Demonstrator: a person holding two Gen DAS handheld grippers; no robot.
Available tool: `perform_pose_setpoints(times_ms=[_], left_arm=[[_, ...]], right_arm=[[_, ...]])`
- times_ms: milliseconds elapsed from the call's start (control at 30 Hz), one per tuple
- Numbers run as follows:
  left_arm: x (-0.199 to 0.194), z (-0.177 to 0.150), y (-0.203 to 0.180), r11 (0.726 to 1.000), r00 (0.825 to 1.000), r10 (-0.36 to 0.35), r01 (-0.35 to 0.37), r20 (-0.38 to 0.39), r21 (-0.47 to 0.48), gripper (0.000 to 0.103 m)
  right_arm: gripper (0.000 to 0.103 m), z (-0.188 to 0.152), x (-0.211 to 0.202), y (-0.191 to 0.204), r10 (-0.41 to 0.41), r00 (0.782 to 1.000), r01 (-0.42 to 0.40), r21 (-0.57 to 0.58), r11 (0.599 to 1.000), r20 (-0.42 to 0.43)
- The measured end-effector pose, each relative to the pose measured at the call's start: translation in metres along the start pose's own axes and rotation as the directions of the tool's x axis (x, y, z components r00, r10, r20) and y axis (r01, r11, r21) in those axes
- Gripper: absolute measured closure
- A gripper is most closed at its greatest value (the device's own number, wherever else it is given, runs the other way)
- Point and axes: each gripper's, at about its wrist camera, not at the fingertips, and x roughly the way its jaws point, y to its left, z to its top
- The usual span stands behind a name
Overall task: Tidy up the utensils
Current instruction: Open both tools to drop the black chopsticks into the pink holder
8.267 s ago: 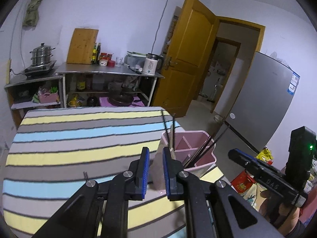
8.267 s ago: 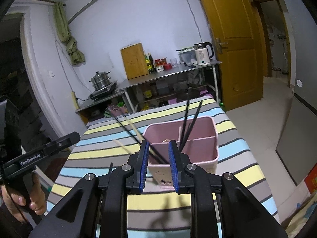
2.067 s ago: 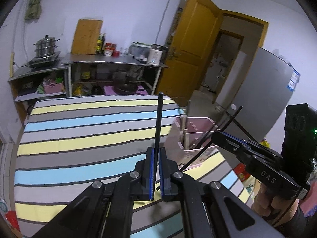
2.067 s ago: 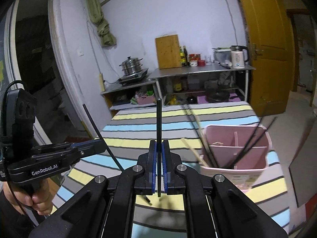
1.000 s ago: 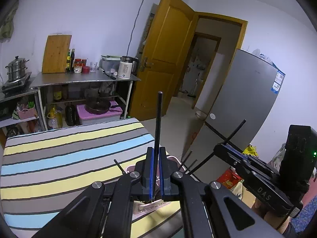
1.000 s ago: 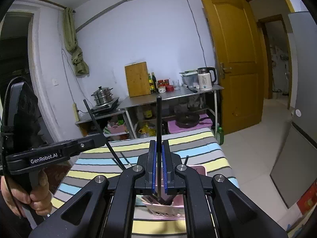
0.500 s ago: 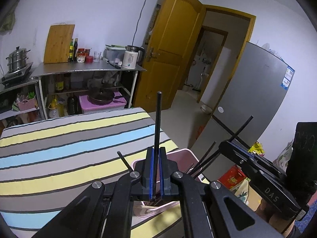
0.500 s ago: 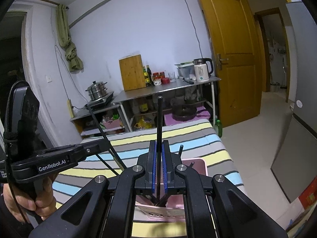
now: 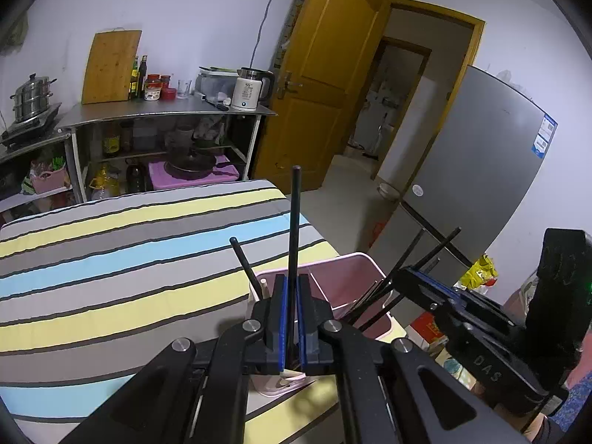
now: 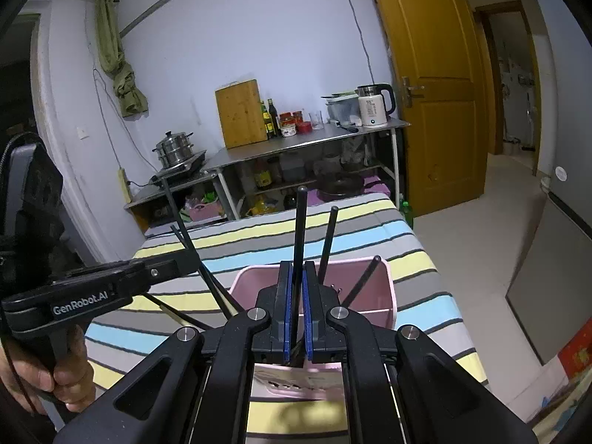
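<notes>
**Two chopsticks poised over a crowded pink holder**

Each gripper is clamped on one upright black chopstick. The left gripper [image 9: 291, 310] pinches its black chopstick [image 9: 294, 229] between blue pads closed to a narrow slit, and the right gripper [image 10: 297, 310] holds its own black chopstick [image 10: 299, 236] the same way. Both sticks hang above the pink utensil holder [image 10: 384, 288], which stands at the near right corner of the striped tablecloth [image 9: 111, 259].

The main risk, as I judge it, is collision. The holder already has several dark chopsticks leaning out at angles, so a descending tip could strike one, jam, or lever the light plastic holder toward the table edge just beside it. The two grippers also work close together over one small opening and could knock each other. A chopstick let go while tilted might catch the rim or a divider and fall out to the floor.

The holder is divided by inner walls. Black chopsticks lean in the right-hand part; a pale wooden chopstick [image 9: 264, 288] and another black one rise from the left-hand part. Its lower contents are hidden behind the grippers.
</notes>
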Motion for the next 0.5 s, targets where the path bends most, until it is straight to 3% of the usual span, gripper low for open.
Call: perform_pose_setpoints(times_ms=[267, 500], left_arm=[[0.011, 0.003, -0.016, 0.996, 0.997, 0.067, -0.065, -0.030, 0.062, 0.096], [0.004, 0.001, -0.009, 0.998, 0.998, 0.047, -0.046, -0.032, 0.031, 0.094]], right_arm=[[0.098, -0.003, 0.009, 0.007, 0.005, 0.999, -0.005, -0.013, 1.000, -0.032], [0.097, -0.003, 0.007, 0.003, 0.026, 0.999, -0.026, 0.001, 1.000, -0.042]])
